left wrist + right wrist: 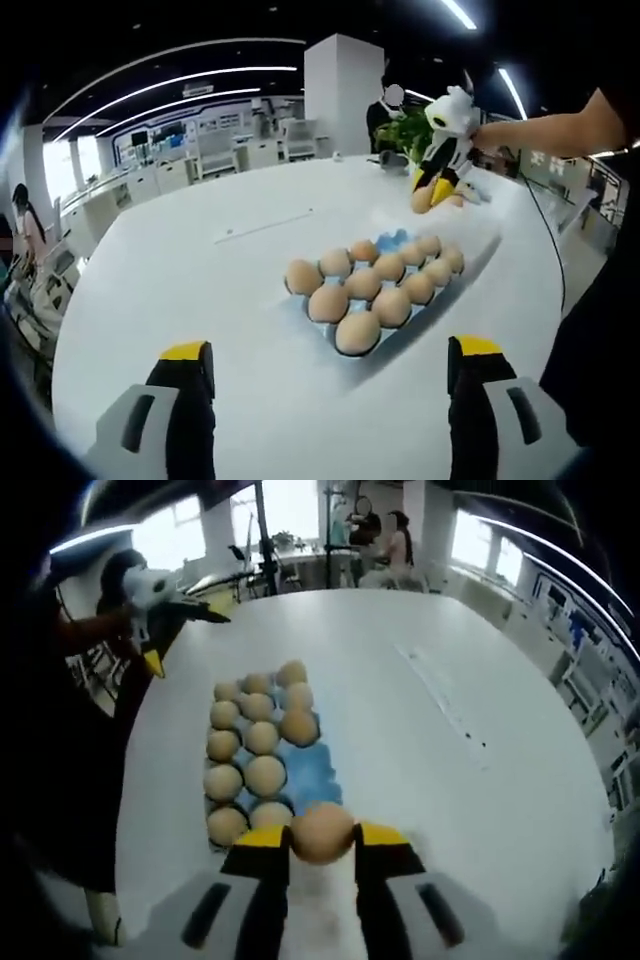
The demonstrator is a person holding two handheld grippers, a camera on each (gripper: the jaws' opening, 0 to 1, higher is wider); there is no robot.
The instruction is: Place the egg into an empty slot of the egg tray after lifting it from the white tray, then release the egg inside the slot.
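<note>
A blue egg tray point(392, 240) lies on the white round table point(200, 270), most slots filled with brown eggs point(358, 331). In the right gripper view the egg tray point(308, 768) shows bare blue slots along its right side. My right gripper point(322, 838) is shut on a brown egg point(322, 830), held just before the tray's near end. The same gripper point(445, 150) appears beyond the tray's far end in the left gripper view, on a person's outstretched arm. My left gripper point(330, 348) stands open and holds nothing, short of the tray; it shows as the left gripper point(150, 590) at the far left.
A green plant point(405, 125) stands at the table's far edge. A dark cable point(545, 235) runs down the right side of the table. A thin seam point(440, 700) crosses the tabletop. People point(385, 540) and desks sit beyond the table.
</note>
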